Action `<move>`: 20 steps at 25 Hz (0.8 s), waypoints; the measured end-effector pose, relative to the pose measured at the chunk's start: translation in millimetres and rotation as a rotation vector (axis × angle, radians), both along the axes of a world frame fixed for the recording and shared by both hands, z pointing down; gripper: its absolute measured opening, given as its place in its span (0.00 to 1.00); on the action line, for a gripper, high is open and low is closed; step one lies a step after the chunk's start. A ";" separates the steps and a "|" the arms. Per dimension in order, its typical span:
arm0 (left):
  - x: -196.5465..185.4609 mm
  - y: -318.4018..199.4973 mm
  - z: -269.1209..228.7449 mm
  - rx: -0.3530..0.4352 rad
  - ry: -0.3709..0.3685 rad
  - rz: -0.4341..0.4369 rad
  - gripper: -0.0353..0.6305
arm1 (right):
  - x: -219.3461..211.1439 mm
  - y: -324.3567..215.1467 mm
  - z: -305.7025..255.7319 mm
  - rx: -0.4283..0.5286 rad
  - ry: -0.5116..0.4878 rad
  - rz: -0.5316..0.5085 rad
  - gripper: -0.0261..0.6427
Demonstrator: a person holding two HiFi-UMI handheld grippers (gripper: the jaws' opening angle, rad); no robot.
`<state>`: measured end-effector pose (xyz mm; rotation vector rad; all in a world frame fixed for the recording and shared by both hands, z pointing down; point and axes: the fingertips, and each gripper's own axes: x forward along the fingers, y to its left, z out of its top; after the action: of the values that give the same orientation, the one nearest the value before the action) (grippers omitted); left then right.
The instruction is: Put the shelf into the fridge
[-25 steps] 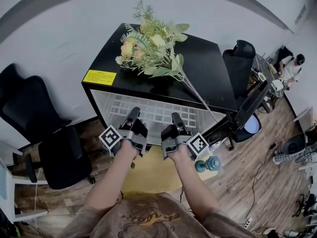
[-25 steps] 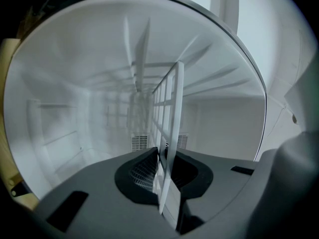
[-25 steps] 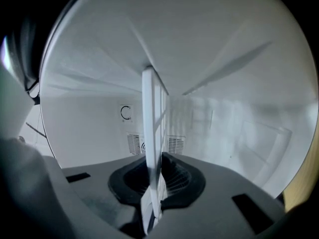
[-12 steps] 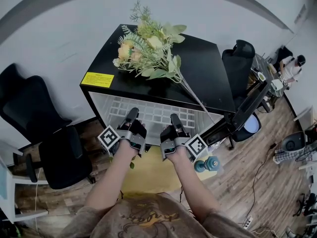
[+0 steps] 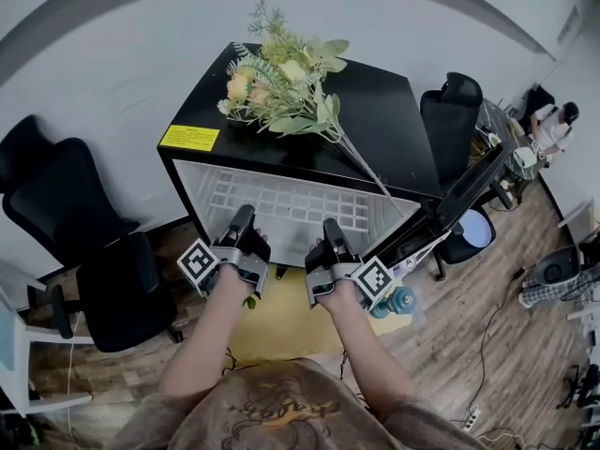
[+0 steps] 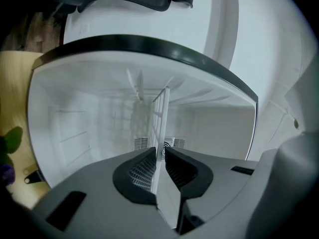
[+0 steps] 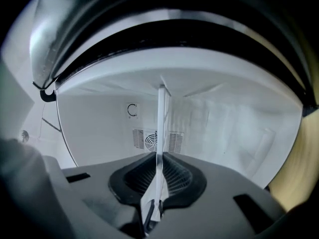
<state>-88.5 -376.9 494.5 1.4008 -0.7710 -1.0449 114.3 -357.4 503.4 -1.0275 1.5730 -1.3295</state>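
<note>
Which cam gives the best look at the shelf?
Head view: the shelf shows its white grid across the fridge opening. Both gripper views see it edge-on, a thin white strip clamped between the jaws.

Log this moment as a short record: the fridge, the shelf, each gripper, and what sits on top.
fridge: black outside, white inside, door swung open
shelf: white wire grid, lying mostly inside the fridge
left gripper: shut on the shelf's front edge
right gripper: shut on the same edge
flowers: lying on the fridge top
shelf fully seated: cannot tell
</note>
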 end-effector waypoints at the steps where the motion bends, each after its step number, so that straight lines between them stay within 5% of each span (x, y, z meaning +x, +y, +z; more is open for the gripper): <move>1: -0.5 3.8 0.7 -0.005 -0.001 0.001 0.15 | -0.2 3.7 0.3 -0.002 -0.001 -0.003 0.07; 20: -4.8 99.4 -21.6 0.003 0.068 0.058 0.15 | 1.1 95.2 -40.7 0.134 0.283 -0.098 0.02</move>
<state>-93.3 -277.5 472.9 1.3750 -0.6758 -1.0433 115.4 -262.3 462.7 -1.1035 1.9175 -1.1621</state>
